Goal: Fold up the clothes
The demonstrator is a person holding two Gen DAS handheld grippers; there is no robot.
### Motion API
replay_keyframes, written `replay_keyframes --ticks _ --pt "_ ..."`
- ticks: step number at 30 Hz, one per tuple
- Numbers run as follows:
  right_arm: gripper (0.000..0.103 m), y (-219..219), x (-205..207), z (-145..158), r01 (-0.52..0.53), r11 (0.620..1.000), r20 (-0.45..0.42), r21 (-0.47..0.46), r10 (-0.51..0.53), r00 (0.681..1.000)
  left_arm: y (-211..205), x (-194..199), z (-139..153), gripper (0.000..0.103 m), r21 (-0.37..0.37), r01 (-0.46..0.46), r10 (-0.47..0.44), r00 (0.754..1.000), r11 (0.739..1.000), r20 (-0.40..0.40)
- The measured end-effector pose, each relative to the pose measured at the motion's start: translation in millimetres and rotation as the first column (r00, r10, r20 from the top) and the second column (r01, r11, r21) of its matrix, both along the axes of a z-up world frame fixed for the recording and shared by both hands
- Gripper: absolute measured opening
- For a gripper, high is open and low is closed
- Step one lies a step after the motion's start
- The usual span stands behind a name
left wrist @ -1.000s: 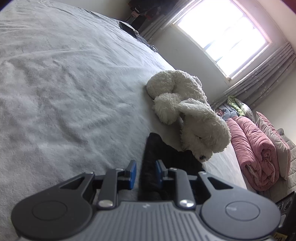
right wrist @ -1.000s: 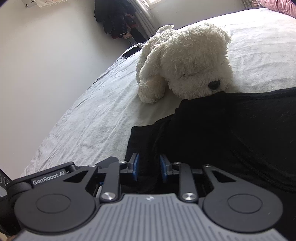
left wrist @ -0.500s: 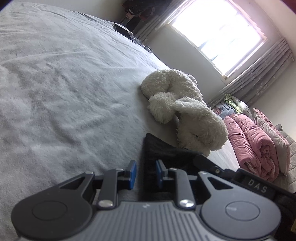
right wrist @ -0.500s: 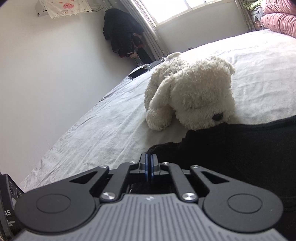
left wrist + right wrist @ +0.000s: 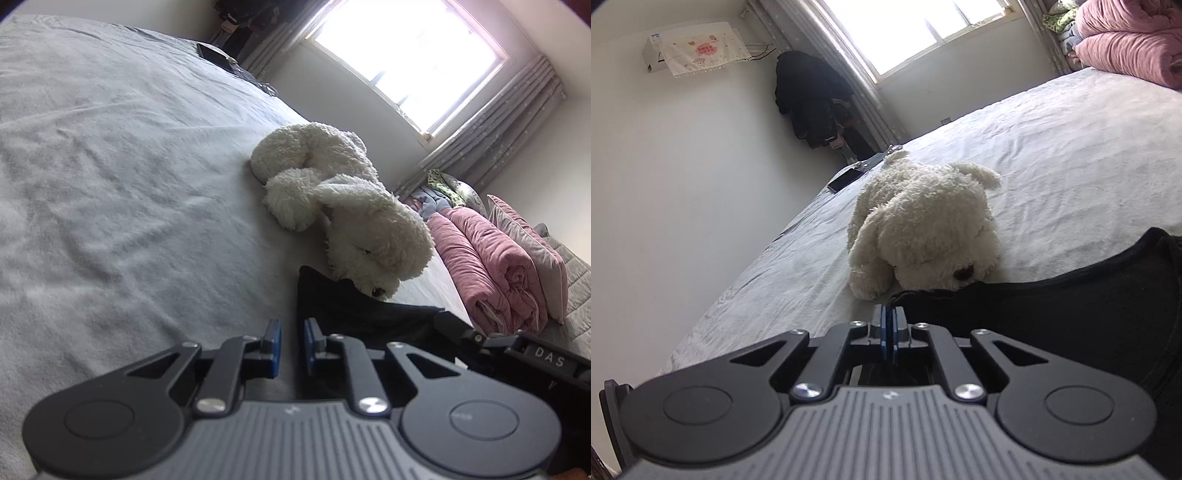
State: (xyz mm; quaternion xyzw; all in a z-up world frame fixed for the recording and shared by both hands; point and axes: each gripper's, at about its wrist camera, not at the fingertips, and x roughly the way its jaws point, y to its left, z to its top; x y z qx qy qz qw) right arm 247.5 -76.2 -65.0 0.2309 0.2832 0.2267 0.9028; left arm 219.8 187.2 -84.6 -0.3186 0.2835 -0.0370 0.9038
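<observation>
A black garment (image 5: 354,314) (image 5: 1052,325) lies spread on the grey bed sheet (image 5: 110,177) (image 5: 1071,155), one edge touching the nose of a white plush dog. My right gripper (image 5: 888,328) is shut on the garment's near corner, which is raised a little off the sheet. My left gripper (image 5: 291,343) is open just above the bed, with the garment's left edge at its right fingertip and nothing gripped. The right gripper's black body (image 5: 517,350) shows at the right of the left wrist view.
The white plush dog (image 5: 351,210) (image 5: 923,236) lies just beyond the garment. A rolled pink quilt (image 5: 491,258) (image 5: 1126,40) sits at the bed's far side. A phone (image 5: 844,179) rests near the bed corner. Dark clothes (image 5: 809,99) hang by the wall.
My right gripper went from open around the garment's corner to shut on it and has risen. The left gripper stayed open and shifted slightly; the right gripper came into its view.
</observation>
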Motion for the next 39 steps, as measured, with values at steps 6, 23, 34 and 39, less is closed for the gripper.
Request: replay_keyframes --ticks 6,23,34,39 --pt "0.014 -13 4 -29 0.032 0.999 -0.113 -0.013 -0.033 0.993 -19 6 -1 0.014 0.053 0.119 -0.118 0.993 0.992 -0.011" --pt "0.029 -11 54 -31 -0.012 0.999 -0.133 0.041 0.018 0.991 -58 6 2 0.016 0.212 0.306 -0.308 0.951 0.928 -0.026" --pt "0.020 -5 53 -28 0.047 0.987 -0.088 -0.153 -0.061 0.994 -36 6 0 0.021 0.179 0.196 -0.190 0.980 0.964 -0.050" --pt "0.044 -18 26 -12 -0.013 0.997 -0.122 -0.075 0.004 0.992 -27 2 5 0.024 0.159 0.151 -0.146 0.989 0.976 -0.037"
